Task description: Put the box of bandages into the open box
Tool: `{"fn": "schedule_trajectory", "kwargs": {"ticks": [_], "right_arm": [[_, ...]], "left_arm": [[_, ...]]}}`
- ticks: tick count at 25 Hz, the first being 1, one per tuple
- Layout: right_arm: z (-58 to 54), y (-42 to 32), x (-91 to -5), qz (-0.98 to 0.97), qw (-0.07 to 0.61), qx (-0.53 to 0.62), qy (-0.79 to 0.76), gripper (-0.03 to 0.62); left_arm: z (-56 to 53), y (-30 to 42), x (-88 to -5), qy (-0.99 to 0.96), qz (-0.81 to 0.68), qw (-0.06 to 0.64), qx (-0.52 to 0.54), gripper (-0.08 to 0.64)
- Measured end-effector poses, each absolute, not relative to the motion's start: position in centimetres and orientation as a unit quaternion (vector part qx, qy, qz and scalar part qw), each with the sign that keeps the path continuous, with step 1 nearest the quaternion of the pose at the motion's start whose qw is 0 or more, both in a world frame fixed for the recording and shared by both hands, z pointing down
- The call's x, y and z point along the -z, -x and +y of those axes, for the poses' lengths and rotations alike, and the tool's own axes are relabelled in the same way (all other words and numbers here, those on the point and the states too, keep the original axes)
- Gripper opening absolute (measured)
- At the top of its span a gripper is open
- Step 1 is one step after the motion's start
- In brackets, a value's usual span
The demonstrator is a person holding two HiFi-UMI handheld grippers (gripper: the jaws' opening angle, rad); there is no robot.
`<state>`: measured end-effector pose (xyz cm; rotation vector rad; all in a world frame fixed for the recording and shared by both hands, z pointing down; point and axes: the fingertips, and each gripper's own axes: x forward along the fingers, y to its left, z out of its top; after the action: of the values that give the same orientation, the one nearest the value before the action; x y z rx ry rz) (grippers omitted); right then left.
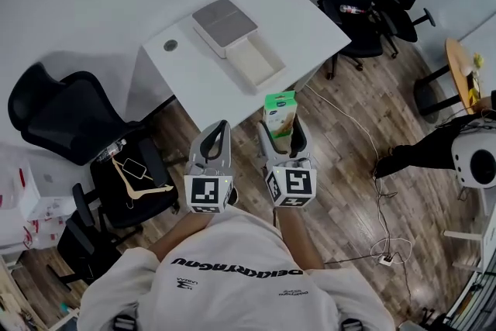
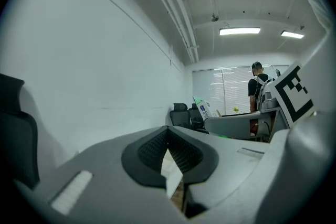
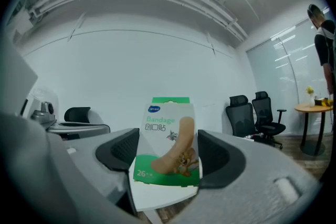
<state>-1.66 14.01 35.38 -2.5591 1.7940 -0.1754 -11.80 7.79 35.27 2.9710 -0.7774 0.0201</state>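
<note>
The carry step is in hand: the right tongs (image 3: pixel 168 153) are clenched on the box of bandages (image 3: pixel 168 139), which stands upright between the pads. It is held in the air just off the near edge of the counter (image 1: pixel 310 19), not yet over it. The left tongs (image 2: pixel 168 135) are pressed together on nothing. The next move seems to be a reach forward over that edge to the open box (image 1: pixel 262 60), lowering the bandages inside before letting go.
</note>
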Motion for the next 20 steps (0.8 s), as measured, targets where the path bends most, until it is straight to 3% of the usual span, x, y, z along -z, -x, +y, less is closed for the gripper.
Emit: {"fn": "schedule_trajectory", "kwargs": {"ticks": [20], "right_arm": [[3.1, -3.8, -35.2, 0.566, -0.010, 0.077, 0.821, 0.347]], "left_arm": [[-2.5, 6.5, -36.0, -0.968, -0.246, 0.045, -0.029, 0.002]]}}
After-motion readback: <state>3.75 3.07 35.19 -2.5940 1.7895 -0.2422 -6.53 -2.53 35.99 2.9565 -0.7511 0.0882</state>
